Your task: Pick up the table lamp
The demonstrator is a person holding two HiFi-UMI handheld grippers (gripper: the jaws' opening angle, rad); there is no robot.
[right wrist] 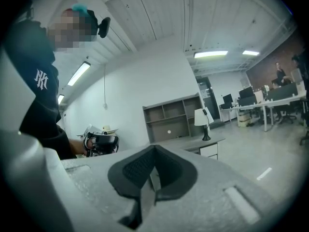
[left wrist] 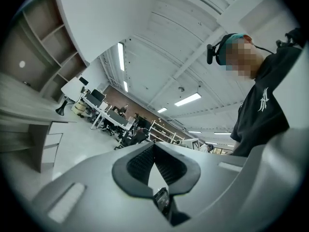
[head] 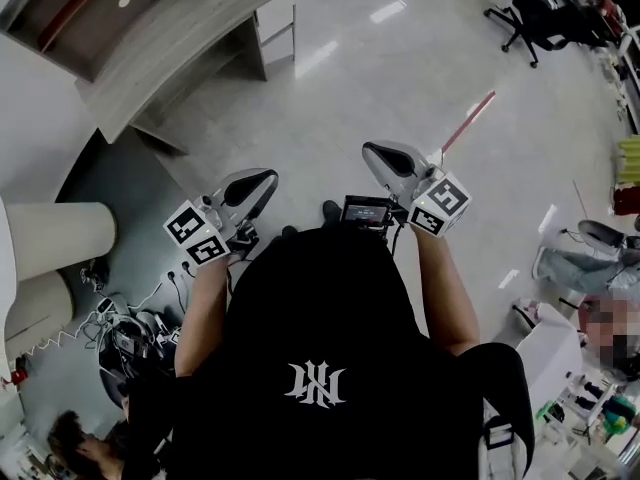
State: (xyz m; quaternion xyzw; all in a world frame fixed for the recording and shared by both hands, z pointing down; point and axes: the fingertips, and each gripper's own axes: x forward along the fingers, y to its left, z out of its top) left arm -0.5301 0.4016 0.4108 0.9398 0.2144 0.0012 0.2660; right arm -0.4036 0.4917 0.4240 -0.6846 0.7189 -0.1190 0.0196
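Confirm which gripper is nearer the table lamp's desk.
The left gripper: the desk with the table lamp stands to its left in the head view; the right gripper is farther, over the floor.

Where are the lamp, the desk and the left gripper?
Lamp (right wrist: pixel 201 116): right gripper view, on its shade.
Desk (right wrist: pixel 194 141): right gripper view, on its top.
Left gripper (left wrist: pixel 154 145): left gripper view, where its shut jaws meet.

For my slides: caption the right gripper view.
Shut, empty right gripper facing the table lamp on a far desk.
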